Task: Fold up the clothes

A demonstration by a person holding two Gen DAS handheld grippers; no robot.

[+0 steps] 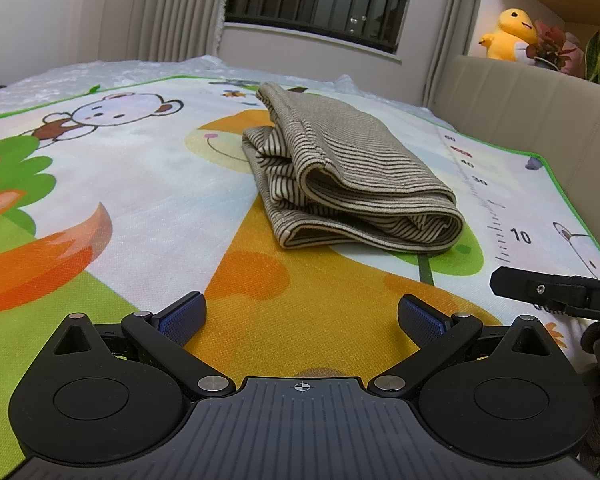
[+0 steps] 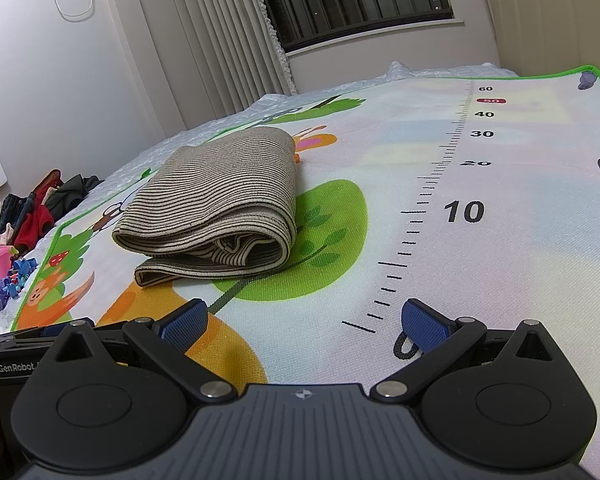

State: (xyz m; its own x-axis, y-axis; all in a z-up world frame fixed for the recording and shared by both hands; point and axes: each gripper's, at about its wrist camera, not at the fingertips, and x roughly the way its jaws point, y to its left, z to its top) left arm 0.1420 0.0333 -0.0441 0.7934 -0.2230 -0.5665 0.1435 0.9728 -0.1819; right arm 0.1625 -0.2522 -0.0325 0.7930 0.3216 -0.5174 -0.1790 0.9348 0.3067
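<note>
Both the left hand-held gripper (image 1: 300,318) and the right hand-held gripper (image 2: 304,320) are spread, empty, near the folded striped garment (image 1: 348,176); the play mat (image 2: 500,184) ruler reads "10" to "60", and "GenRobot" marks the left one's body.

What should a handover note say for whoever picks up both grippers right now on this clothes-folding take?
Left gripper: open, empty, low over the play mat, short of the garment.
Right gripper: open, empty, beside the left one, over the mat's printed ruler scale.
Striped garment: lies folded in several layers in a compact bundle on the mat, ahead of both grippers, touched by neither.
Done: this piece looks folded, though its lower layers stick out unevenly at the near edge.
Left: perhaps square that edge. A pile of clothes sits off the mat's far left side; whether they belong to the job cannot be told.
</note>
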